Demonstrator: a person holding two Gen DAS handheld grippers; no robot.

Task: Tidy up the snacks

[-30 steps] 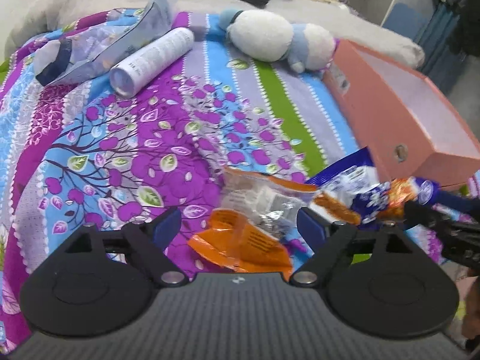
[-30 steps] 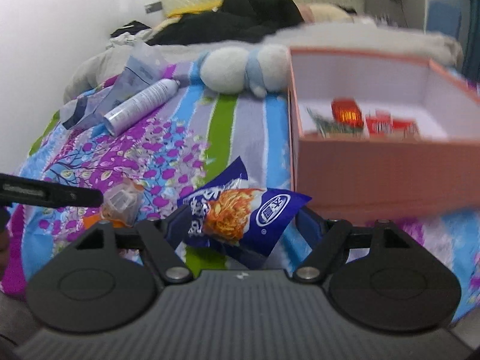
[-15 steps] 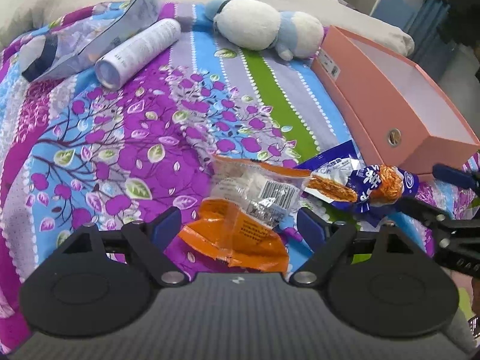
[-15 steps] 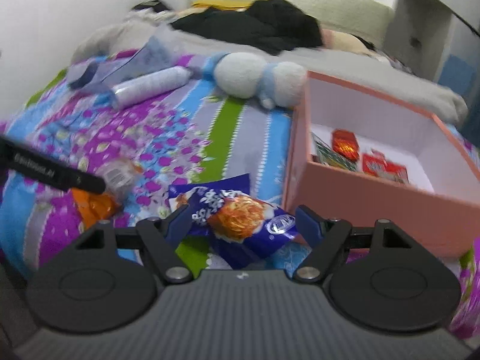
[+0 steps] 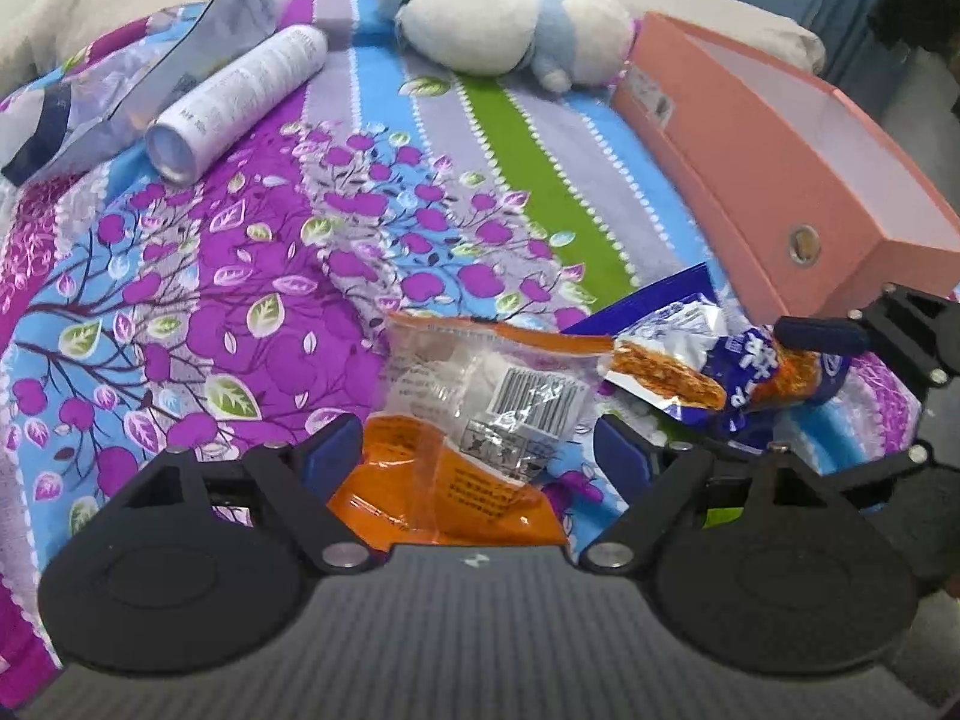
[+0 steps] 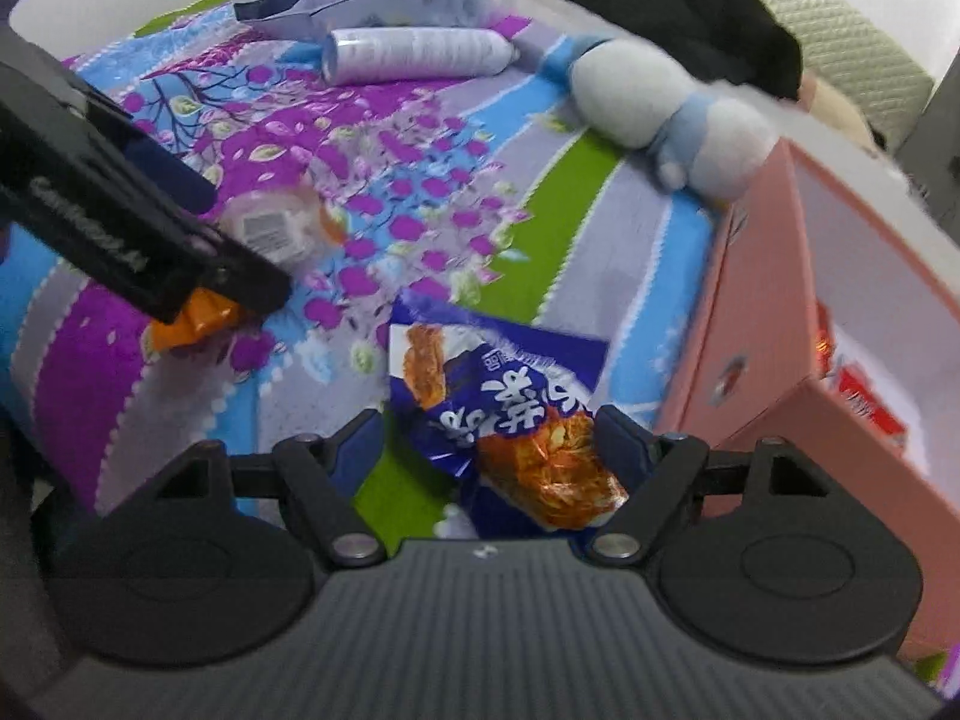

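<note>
The orange-and-clear snack packet (image 5: pixel 480 420) is lying crumpled on the flowered bedspread (image 5: pixel 210 276), showing a barcode label on its clear upper half and an orange lower half; the left gripper (image 5: pixel 477 459) is straddling it with jaws spread wide, pads not pressing. The blue snack packet (image 6: pixel 510 420), printed with white characters and a picture of orange noodles, is resting between the fingers of the right gripper (image 6: pixel 489 441); those jaws are opening, the right pad just beside the wrapper. The pink box (image 6: pixel 840 360) is sitting close to the right of both packets. The right wrist view is showing red packets (image 6: pixel 864 396) inside the box; the left wrist view is showing only its outer wall. A white tube (image 5: pixel 240 102) and a plush toy (image 5: pixel 492 24) are lying further back.
</note>
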